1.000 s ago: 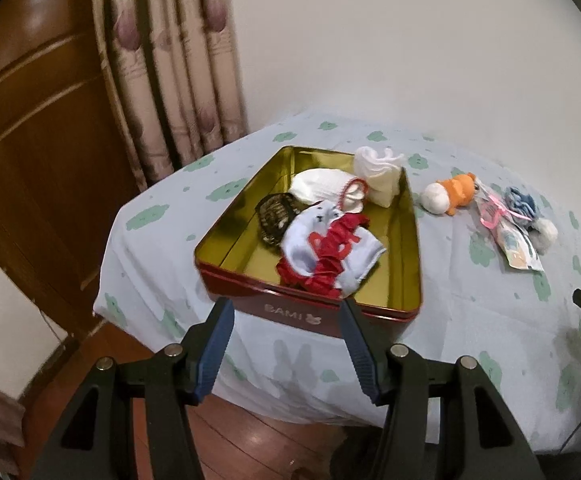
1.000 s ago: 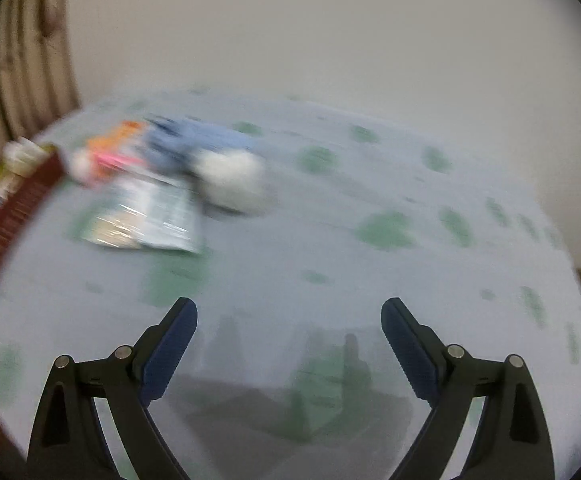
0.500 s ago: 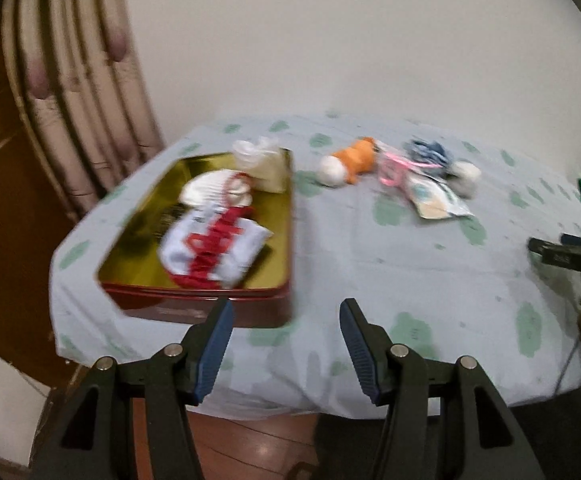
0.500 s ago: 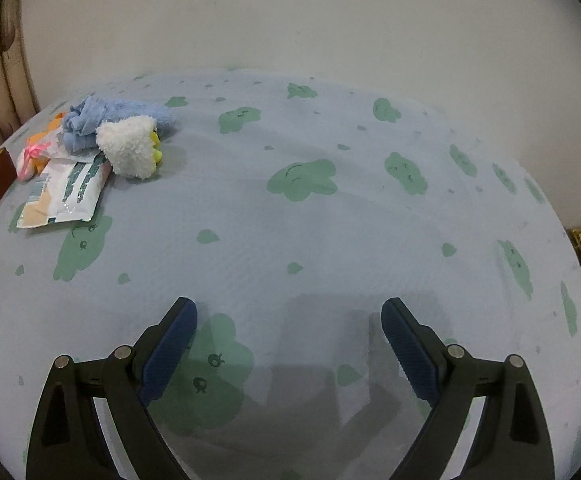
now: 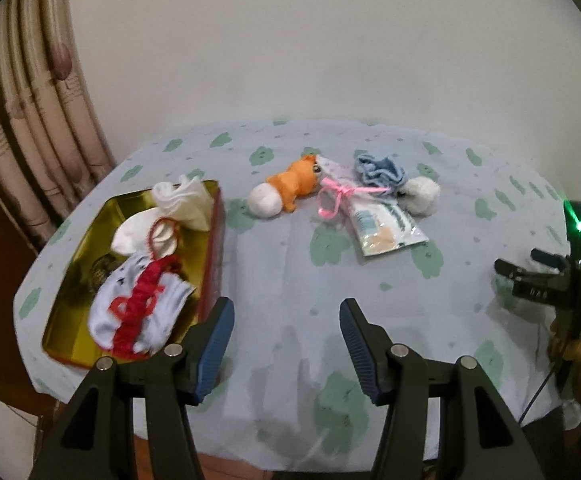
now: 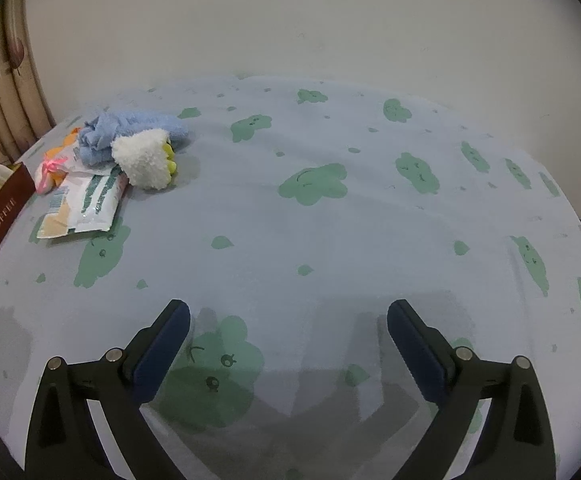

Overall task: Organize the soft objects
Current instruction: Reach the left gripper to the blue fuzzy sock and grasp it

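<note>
A red tin with a gold inside sits at the table's left and holds white cloths, a white sock with red trim and a dark item. Beyond it on the cloth lie an orange plush toy, a pink-ribboned pouch, a blue cloth, a white fluffy toy and a foil packet. My left gripper is open over the table's near edge, empty. My right gripper hovers over bare cloth, its jaws opening with nothing between them; the fluffy toy and blue cloth lie far to its left.
The table wears a pale blue cloth with green cloud prints. A wall runs behind it, curtains hang at the left. In the left wrist view the other gripper's body and a hand show at the right edge.
The left wrist view swung from the tin toward the middle of the table, so the tin now sits at its left. The right gripper's view settled and its jaws spread slightly wider.
</note>
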### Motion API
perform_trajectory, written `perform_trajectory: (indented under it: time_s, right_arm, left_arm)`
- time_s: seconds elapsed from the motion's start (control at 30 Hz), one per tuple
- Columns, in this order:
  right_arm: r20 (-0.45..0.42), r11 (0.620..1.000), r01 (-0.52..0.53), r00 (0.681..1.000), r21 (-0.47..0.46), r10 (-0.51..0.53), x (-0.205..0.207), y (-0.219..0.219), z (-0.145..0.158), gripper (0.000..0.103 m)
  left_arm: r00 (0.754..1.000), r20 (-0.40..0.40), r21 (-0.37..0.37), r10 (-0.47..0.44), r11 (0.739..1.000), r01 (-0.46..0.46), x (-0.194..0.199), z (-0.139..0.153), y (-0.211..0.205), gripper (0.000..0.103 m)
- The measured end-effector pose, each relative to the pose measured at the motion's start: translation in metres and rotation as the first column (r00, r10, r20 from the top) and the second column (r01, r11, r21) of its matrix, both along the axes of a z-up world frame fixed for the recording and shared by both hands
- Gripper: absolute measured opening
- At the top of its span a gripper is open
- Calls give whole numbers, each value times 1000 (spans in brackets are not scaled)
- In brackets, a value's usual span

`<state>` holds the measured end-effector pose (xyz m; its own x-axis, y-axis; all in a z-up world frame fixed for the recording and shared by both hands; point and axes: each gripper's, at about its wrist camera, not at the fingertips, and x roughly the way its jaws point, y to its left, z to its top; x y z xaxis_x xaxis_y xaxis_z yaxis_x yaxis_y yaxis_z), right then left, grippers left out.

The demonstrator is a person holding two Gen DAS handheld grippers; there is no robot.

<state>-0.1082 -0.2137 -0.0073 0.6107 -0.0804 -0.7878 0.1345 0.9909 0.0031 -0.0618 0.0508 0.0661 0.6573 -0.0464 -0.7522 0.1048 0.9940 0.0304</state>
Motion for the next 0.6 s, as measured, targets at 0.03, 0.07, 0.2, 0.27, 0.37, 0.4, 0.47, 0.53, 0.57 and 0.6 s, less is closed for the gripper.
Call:
perform_trajectory:
  time_s: [0.03,0.07,0.2,0.27,0.37,0.4,0.47,0.53,0.57,0.6]
  right_arm:
    - [2,1000,-3,1000,13,3,0,-1,0,99]
    - [3,1000,-5,1000,20,5,0,-2,0,99]
    - [8,999,-18,1000,48,18,0,-4,0,99]
    - [13,998,-26,1000,55,25,-1,-3,1,99]
    - [20,997,-36,999,68,34,-2,-4,2,99]
    - [23,997,-37,999,72,36,-2,-4,2,99]
    - [28,996,-39,999,79,37,-3,-5,3,99]
    - [34,995,-43,999,85,40,-4,-5,3,99]
    - [37,995,-45,998,89,42,-4,-5,4,100]
    - [40,995,-46,998,94,42,-5,-6,4,100]
  left_arm:
    - [1000,-1,-10,-2,1000,2,4,1,-1,56]
    - [1000,-1,-16,-3,1000,3,7,2,-3,56]
    - [1000,0,-8,11,1000,-11,18,4,-3,56]
    - [1000,-12,-9,0,1000,0,25,5,-4,56]
    - [999,-24,-29,-33,999,32,36,7,-11,56]
    - [999,-24,-34,-46,998,45,40,9,-15,56]
    - [996,-17,-46,-90,995,89,52,17,-26,56]
    - [989,-9,-71,-146,987,145,69,26,-37,56]
    - [985,-15,-88,-173,981,171,79,29,-42,56]
    - [979,-24,-110,-200,974,197,90,33,-47,56]
